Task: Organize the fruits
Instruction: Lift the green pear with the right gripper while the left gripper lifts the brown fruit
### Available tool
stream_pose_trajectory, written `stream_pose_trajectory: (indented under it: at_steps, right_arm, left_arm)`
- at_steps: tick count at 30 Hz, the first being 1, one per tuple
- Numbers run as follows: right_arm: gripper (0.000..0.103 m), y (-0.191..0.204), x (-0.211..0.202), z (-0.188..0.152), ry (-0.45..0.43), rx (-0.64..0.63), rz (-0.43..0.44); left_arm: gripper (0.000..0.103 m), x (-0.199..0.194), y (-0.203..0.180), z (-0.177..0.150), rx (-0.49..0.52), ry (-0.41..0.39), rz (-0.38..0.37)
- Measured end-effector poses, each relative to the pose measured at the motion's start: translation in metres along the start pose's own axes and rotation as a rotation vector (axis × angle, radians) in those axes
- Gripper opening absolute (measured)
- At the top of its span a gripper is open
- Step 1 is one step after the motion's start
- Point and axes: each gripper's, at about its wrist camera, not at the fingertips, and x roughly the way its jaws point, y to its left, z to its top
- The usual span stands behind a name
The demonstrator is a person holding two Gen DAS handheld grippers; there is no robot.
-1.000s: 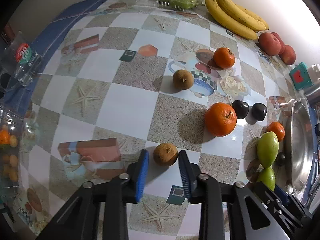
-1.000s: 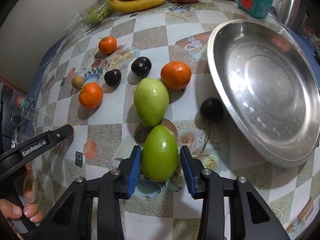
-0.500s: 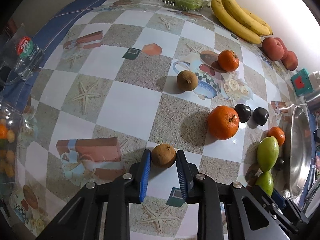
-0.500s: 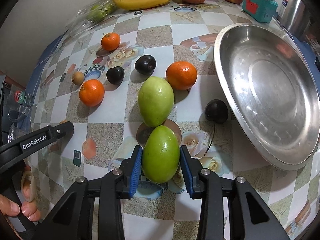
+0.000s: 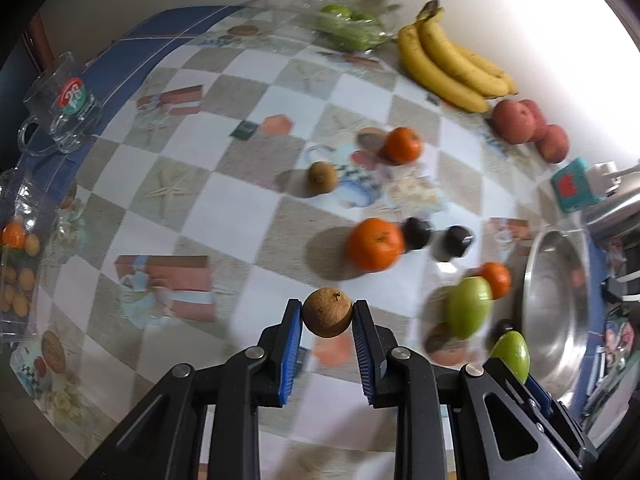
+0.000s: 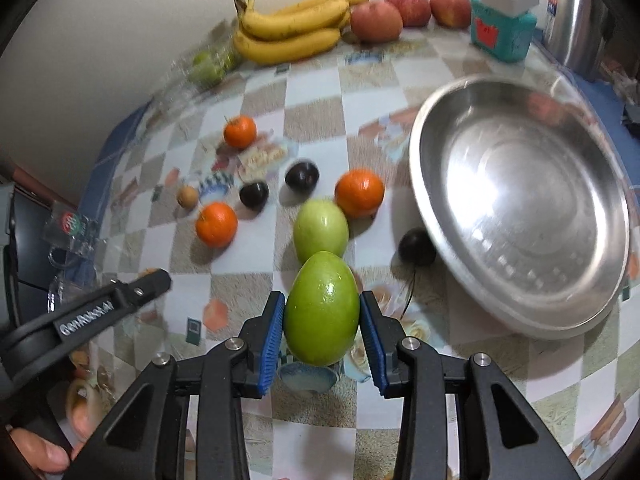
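Observation:
My left gripper point(image 5: 326, 322) is shut on a small brown round fruit point(image 5: 327, 312) and holds it above the checkered tablecloth. My right gripper point(image 6: 322, 322) is shut on a green mango point(image 6: 322, 314), lifted off the cloth. A second green mango point(image 6: 320, 230) lies just beyond it. Oranges point(image 6: 359, 192) point(image 6: 216, 224) point(image 6: 239, 131), dark plums point(image 6: 302, 175) point(image 6: 254, 195) point(image 6: 417, 247) and another brown fruit point(image 6: 187, 196) lie scattered on the table. A steel bowl point(image 6: 520, 208) sits at the right.
Bananas point(image 6: 292, 26) and red apples point(image 6: 376, 20) lie along the back wall. A teal box point(image 6: 502, 30) and a metal kettle point(image 6: 576, 20) stand at the back right. A glass mug point(image 5: 60, 112) and a clear fruit container point(image 5: 16, 272) sit at the left edge.
Both grippers closed on their fruits and lifted them off the table: the left with the brown fruit, the right with the green mango.

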Motion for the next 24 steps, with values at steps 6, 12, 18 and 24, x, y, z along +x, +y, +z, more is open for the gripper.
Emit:
stream_pose_trajectory:
  at_steps: [6,12,18,24]
  right_arm:
    - [0.039,-0.010,-0.013,0.017,-0.045,0.050,-0.007]
    - [0.039,-0.031,-0.018,0.032,-0.074,0.126,0.002]
    - [0.039,-0.059,-0.026,0.039,-0.111,0.181,-0.049]
    - [0.039,-0.098,-0.041,0.041,-0.148,0.265,-0.084]
  left_arm:
    - [0.028,-0.006,-0.030,0.008,0.011,-0.012,-0.009]
    - [0.028,-0.007,-0.053,0.022,0.024,-0.030,-0.008]
    - [0.028,-0.005,-0.081,0.028,0.058,-0.047,-0.008]
    - [0.028,0.004,-0.124,0.023,0.136,-0.040,-0.020]
